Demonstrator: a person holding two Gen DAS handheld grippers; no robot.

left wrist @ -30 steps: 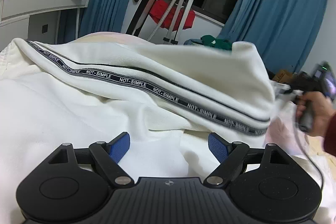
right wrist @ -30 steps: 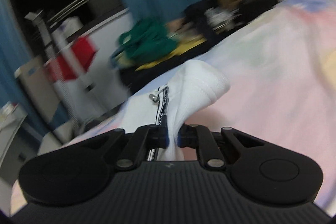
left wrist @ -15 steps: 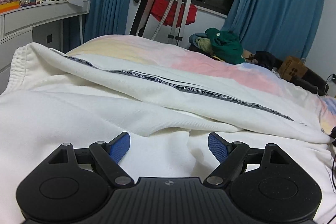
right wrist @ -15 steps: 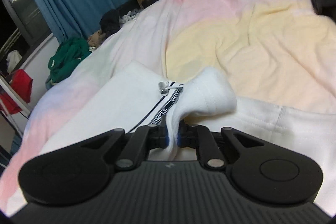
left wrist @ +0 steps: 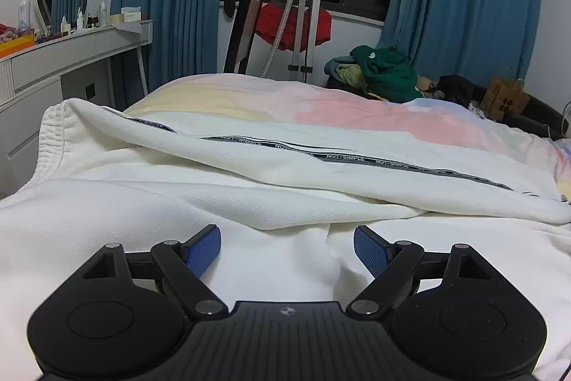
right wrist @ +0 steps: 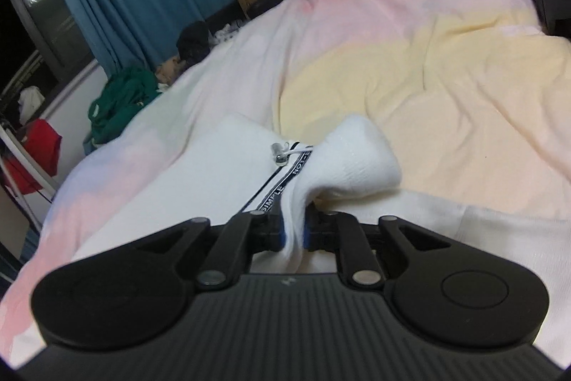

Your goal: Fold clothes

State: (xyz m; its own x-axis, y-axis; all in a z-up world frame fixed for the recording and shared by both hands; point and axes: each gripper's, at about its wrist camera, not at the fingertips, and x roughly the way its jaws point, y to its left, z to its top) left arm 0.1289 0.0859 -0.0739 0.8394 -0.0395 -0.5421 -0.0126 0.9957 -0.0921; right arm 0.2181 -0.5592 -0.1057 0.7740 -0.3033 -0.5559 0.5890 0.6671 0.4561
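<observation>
Right gripper (right wrist: 293, 234) pinches white trousers (right wrist: 214, 174) at the cuff, on the bed (right wrist: 446, 66). Left gripper (left wrist: 287, 247) spread wide above trousers, holding nothing.

The garment (left wrist: 249, 188) lies spread across the bed (left wrist: 357, 109), its taped seam (left wrist: 357, 159) running from the far left toward the right edge in the left wrist view. The left gripper (left wrist: 287, 247) sits over the garment's near part, jaws apart with cloth between and beneath them. The right gripper (right wrist: 293, 232) is at the garment's end, jaws closed on a bunched fold, a drawstring tip (right wrist: 278, 154) lying just beyond. Behind the bed stands a drying rack (left wrist: 296, 24) before the window, a clothes pile (left wrist: 382, 74) to its right, and a cardboard box (left wrist: 503, 99) farther right. A table (left wrist: 71, 49) runs along the left wall.
</observation>
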